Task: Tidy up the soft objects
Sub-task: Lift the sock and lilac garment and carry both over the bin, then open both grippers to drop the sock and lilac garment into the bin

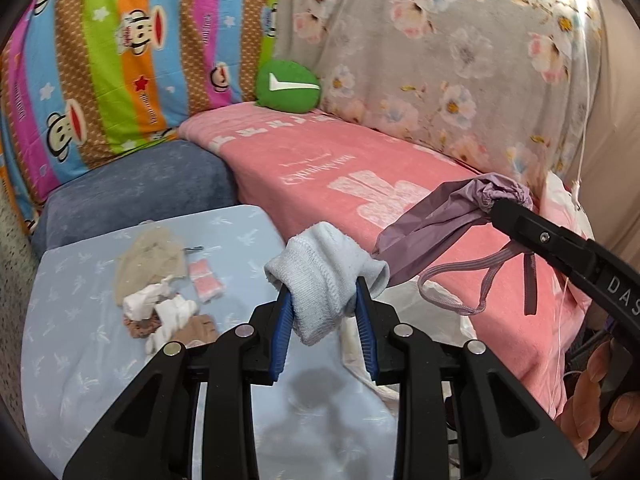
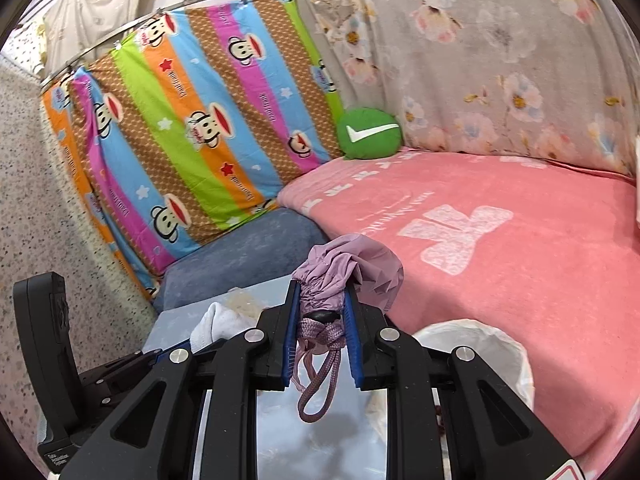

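My left gripper [image 1: 323, 292] is shut on a pale blue sock [image 1: 320, 280], held above the light blue table [image 1: 80, 360]. The same sock [image 2: 218, 324] shows white at the lower left of the right wrist view. My right gripper [image 2: 322, 300] is shut on a purple drawstring bag [image 2: 348, 268], its cords [image 2: 320, 380] dangling between the fingers. From the left wrist view the purple bag [image 1: 440, 216] hangs over the pink blanket [image 1: 320, 168], with the right gripper [image 1: 496, 204] at its gathered mouth. A heap of beige, white and brown socks [image 1: 160, 300] lies on the table.
A white bag-lined bin [image 2: 480, 352] stands between table and pink bed. A small pink packet [image 1: 204, 276] lies by the heap. A green round cushion [image 1: 288, 86] sits in the far corner. Striped monkey-print [image 1: 120, 60] and floral sheets [image 1: 460, 60] hang behind. A hand [image 1: 600, 392] holds the right gripper.
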A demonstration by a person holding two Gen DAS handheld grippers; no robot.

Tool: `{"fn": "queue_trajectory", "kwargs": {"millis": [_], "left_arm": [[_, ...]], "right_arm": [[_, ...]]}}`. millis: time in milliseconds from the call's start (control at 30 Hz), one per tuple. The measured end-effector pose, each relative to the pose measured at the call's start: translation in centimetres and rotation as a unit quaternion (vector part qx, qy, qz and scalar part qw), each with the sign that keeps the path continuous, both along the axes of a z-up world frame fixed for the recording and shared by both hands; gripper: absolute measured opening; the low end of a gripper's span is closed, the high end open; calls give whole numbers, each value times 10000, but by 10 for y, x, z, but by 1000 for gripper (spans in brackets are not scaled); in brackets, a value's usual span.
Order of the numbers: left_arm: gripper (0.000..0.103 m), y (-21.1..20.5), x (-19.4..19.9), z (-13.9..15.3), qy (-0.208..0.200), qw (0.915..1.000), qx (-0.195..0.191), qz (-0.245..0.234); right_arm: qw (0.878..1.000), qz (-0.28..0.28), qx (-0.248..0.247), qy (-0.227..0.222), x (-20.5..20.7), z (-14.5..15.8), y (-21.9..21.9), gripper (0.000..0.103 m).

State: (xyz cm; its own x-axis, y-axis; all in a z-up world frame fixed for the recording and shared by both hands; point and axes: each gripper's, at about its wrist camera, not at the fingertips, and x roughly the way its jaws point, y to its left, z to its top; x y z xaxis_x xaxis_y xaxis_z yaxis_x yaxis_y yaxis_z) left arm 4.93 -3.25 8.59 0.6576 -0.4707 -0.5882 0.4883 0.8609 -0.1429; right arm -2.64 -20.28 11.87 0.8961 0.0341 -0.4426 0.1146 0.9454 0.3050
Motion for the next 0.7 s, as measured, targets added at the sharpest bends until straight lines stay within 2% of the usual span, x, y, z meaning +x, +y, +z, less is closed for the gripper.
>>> {"fn": "queue_trajectory", "kwargs": {"millis": [300, 500, 533, 600, 667, 700], "left_arm": [[31, -58, -8, -14, 93, 9981, 239, -564], [35, -87, -12, -19, 87, 9956, 359, -862], [36, -91, -12, -20, 64, 9952, 374, -899], [46, -97, -12, -20, 0, 9949, 392, -924], [61, -100, -12, -20, -75, 9952, 375, -906], [64, -102, -11, -20, -101, 9953, 369, -885]], "right_arm": [[9979, -533, 250, 273, -16, -29, -55, 20], [9960, -738, 346, 360, -20, -42, -77, 23], [9958, -765, 352, 366, -20, -43, -80, 24], [9953, -816, 358, 389, -20, -46, -84, 24], [9945, -885, 353, 428, -18, -49, -88, 25], [9943, -898, 357, 440, -17, -50, -89, 26]]}}
